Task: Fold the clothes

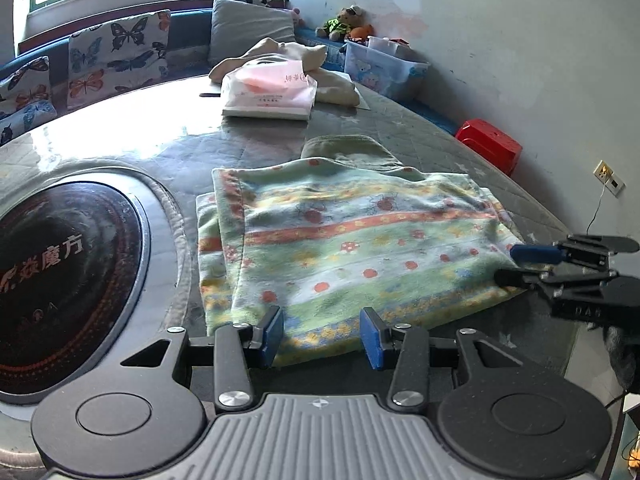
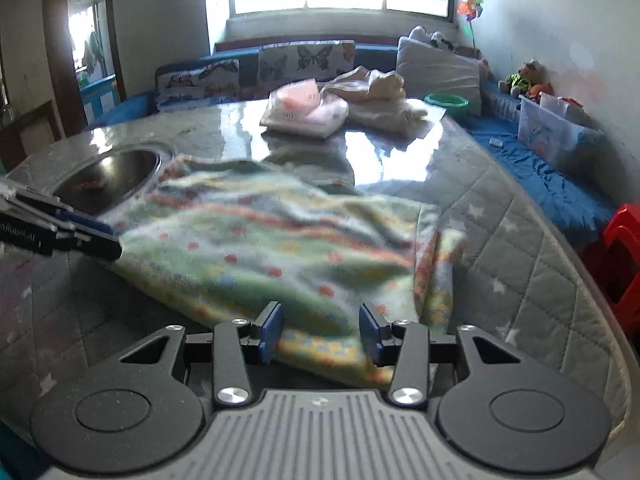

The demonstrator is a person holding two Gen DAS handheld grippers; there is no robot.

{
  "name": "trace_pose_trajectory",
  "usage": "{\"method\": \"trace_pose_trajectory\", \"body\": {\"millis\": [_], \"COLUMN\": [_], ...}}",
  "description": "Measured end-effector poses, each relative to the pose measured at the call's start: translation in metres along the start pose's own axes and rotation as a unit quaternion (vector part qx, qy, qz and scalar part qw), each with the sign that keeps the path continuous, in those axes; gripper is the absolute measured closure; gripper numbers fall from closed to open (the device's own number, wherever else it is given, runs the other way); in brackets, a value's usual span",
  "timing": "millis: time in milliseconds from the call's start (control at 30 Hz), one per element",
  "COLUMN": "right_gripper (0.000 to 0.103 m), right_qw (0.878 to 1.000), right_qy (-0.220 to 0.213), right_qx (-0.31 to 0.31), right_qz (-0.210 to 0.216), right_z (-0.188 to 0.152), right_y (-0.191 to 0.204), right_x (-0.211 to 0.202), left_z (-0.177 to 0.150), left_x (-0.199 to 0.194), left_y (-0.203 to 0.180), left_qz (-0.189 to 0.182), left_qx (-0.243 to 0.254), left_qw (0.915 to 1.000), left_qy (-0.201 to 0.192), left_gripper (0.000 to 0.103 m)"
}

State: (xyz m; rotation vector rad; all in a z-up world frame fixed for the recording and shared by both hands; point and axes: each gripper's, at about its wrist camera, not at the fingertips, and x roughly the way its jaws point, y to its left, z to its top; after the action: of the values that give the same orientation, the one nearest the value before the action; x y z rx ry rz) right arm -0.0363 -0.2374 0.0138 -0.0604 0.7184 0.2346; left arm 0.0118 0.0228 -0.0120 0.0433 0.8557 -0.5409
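Observation:
A folded fleece garment (image 1: 352, 240) with pastel green, blue and orange stripes lies flat on the grey quilted table cover (image 1: 420, 136). An olive-green piece (image 1: 352, 150) sticks out from under its far edge. My left gripper (image 1: 322, 336) is at the near edge; its blue pads (image 1: 272, 336) stand apart with the hem lying between them, not squeezed. My right gripper (image 1: 520, 266) sits at the garment's right edge. In the right wrist view the garment (image 2: 260, 240) is blurred. The right gripper (image 2: 320, 330) stands open over its near hem, and the left gripper (image 2: 98, 238) touches its left corner.
A round black hob (image 1: 60, 280) is set into the table to the left of the garment. A pink bag on a box (image 1: 272, 88) and a cream clothes pile (image 1: 332, 76) lie further back. A red stool (image 1: 492, 144) and a clear bin (image 1: 380, 64) stand by the wall.

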Motion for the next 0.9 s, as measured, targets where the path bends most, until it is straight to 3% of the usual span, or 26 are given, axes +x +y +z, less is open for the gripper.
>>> {"method": "trace_pose_trajectory", "body": {"millis": [200,400,667,900], "right_gripper": [0.056,0.053,0.035,0.014], "right_qw": [1.000,1.000,1.000,1.000], "right_qy": [-0.012,-0.002,-0.015,-0.026], "right_qx": [-0.013,-0.005,-0.002,0.001], "right_qz": [0.002,0.007,0.009,0.014], "right_z": [0.018,0.014,0.015,0.014], "right_y": [0.002,0.001,0.010,0.021], "right_x": [0.019,0.029,0.022,0.016], "left_z": [0.006,0.003,0.001,0.000], "left_x": [0.000,0.007,-0.001,-0.011], "left_y": [0.009,0.022,0.020,0.013], "left_qz": [0.017,0.034,0.031,0.034], "left_qx": [-0.014,-0.023,-0.033,-0.027], "left_qw": [0.9997,0.9992,0.9990,0.9990], "left_qy": [-0.011,0.003,0.004,-0.008], "left_gripper": [0.057,0.057,0.055,0.044]}}
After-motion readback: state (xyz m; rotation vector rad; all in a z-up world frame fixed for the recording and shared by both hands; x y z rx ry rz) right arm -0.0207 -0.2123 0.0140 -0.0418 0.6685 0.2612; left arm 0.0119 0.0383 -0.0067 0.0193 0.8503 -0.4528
